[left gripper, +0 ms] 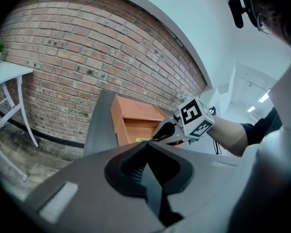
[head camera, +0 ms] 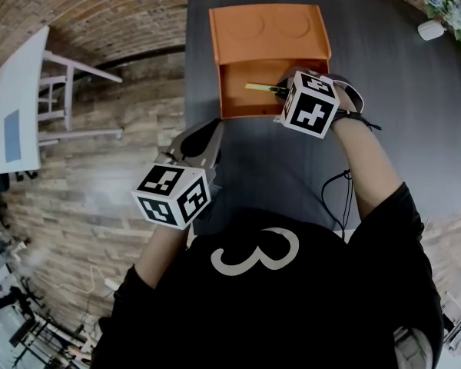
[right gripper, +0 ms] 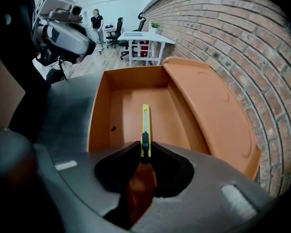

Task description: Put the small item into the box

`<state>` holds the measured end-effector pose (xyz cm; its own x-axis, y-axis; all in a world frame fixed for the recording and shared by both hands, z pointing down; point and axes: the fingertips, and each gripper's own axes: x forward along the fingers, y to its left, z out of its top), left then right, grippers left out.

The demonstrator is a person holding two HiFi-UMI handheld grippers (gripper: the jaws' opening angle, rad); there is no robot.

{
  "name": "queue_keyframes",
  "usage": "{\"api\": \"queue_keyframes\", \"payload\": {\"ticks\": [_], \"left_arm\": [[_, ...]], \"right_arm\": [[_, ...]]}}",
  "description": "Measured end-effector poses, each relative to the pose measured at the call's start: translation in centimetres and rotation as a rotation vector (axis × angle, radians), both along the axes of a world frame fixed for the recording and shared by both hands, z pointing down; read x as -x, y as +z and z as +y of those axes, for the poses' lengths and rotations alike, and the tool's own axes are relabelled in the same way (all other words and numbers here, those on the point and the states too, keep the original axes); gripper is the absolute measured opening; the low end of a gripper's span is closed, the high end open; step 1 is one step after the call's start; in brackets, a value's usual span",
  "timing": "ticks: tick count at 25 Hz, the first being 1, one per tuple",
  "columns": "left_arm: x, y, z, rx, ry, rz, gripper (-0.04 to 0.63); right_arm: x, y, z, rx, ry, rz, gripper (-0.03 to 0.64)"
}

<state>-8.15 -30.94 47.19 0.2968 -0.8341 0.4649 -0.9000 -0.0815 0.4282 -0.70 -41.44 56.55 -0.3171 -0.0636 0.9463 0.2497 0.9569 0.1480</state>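
placing step, it seems: the right gripper (right gripper: 145,153), clamped on a slim yellow plastic utility knife (right gripper: 145,123), hangs over the open orange box (right gripper: 98,115); next should be lowering and letting go.

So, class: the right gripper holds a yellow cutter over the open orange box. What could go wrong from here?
The right gripper pinches the yellow cutter only near one end, so it might swing or slip before release.
Its free end points at the far wall of the orange box; pushing further could knock the box along the table.
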Motion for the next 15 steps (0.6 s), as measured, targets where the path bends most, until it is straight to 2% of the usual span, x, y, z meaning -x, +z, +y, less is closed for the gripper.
{"api": "queue_keyframes", "payload": {"ticks": [3,5,10,13,15], "left_arm": [[0.0,-0.1,0.2,-0.001,-0.002,0.004,0.012],[0.0,-0.3,0.3,-0.008,0.0,0.002,0.012],[-0.1,-1.9,0.9,-0.035,0.023,0.005,0.012],[-0.4,-3.7,1.5,-0.064,0.054,0.006,0.012],[-0.6,-4.9,2.1,-0.084,0.075,0.012,0.012]], "right_arm": [[-0.2,-0.2,-0.2,-0.004,0.006,-0.004,0.097],[-0.2,-0.6,-0.4,-0.01,0.018,-0.018,0.174],[-0.7,-4.5,-0.2,-0.052,0.134,-0.146,0.187],[-1.1,-8.2,2.2,0.005,0.211,-0.288,0.182],[-0.9,-11.3,4.6,0.1,0.29,-0.463,0.144]]}}
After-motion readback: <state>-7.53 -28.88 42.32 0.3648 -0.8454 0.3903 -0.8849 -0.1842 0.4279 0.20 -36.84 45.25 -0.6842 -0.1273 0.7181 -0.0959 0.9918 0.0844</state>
